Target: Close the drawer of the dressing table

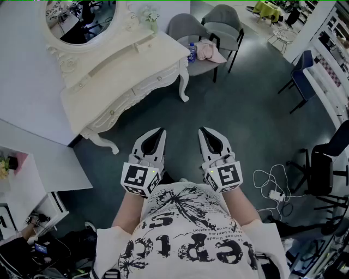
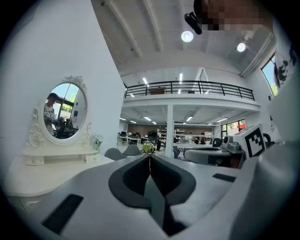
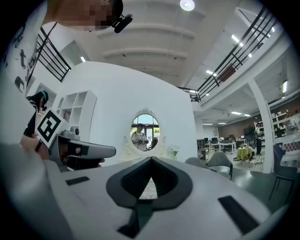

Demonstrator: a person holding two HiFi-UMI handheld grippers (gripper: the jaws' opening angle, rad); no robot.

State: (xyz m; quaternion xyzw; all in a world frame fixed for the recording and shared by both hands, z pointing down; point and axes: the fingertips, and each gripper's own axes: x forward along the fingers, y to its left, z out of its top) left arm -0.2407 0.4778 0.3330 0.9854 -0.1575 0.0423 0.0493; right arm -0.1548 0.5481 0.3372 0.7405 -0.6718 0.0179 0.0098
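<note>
Over floor [image 1: 240, 109], both grippers' [image 1: 162, 131] [image 1: 201, 131] fingers [image 2: 101, 185] closed, empty.

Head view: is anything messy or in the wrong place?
Yes. A pink cloth lies crumpled on the grey chair seat, a bottle beside it, and white cables sprawl loose on the floor at the right.

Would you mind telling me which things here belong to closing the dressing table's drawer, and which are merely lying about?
Part of the job:
dressing table
drawer fronts
left gripper, shut, empty
right gripper, shut, empty

Just lying about:
grey chairs
water bottle
pink cloth
white cable on the floor
flowers on the tabletop
</note>
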